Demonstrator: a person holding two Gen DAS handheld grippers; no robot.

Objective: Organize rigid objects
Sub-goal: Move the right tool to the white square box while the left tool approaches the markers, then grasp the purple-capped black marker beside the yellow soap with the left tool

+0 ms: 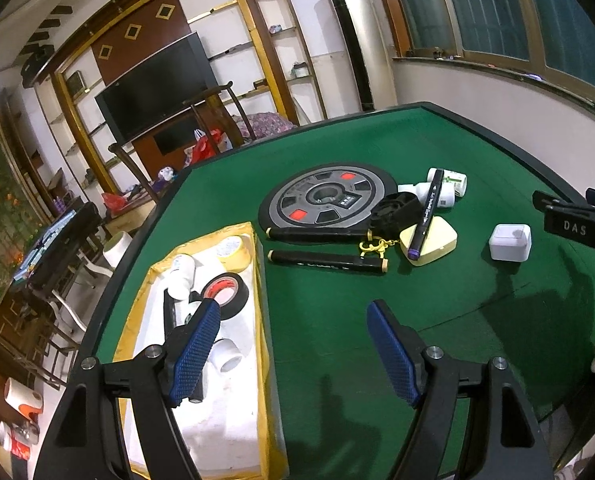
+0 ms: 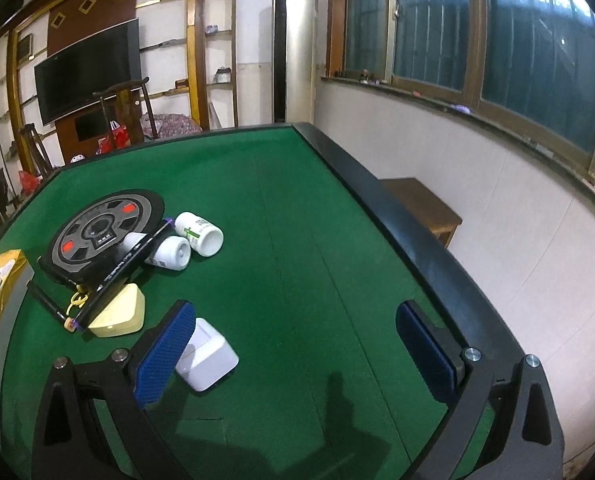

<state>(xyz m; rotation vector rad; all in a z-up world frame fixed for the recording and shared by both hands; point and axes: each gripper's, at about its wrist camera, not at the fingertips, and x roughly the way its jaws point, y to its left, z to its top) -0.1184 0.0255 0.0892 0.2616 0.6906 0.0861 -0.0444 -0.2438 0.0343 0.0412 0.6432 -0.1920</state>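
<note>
White box (image 2: 207, 354): lies alone on the green felt, touching or just beside the inner face of the right gripper's left pad; in the left wrist view it sits at 3 o'clock of the cluster, apart from it.
Cluster: cream rounded case (image 1: 433, 242) with a purple-tipped marker (image 1: 427, 216) lying across it; black round part (image 1: 395, 212) and yellow clasp (image 1: 371, 246) just beside; two white bottles (image 2: 185, 240) at 12 o'clock of the case.
Long black markers: one (image 1: 327, 262) lies free on the felt at 9 o'clock of the case, another against the edge of the grey disc (image 1: 325, 200).
Tray (image 1: 263, 344): yellow-rimmed, white inside, at 9 o'clock of the cluster; holds black tape (image 1: 227, 290), a yellowish tape roll (image 1: 233, 252) and white tubes.
Bench (image 2: 297, 220): green felt top with a raised black rim.
Room: dark television, wooden shelving and chairs at 11 o'clock; tall pale column unit at 12; windows along the wall at 2.
Left gripper (image 1: 293, 354): tilted downward, jaws released and wide, nothing between them; left pad over the tray, right pad over bare felt.
Right gripper (image 2: 297, 354): tilted downward over the felt, jaws spread wide, not clenched on the box; its black body shows at 3 o'clock in the left wrist view.
</note>
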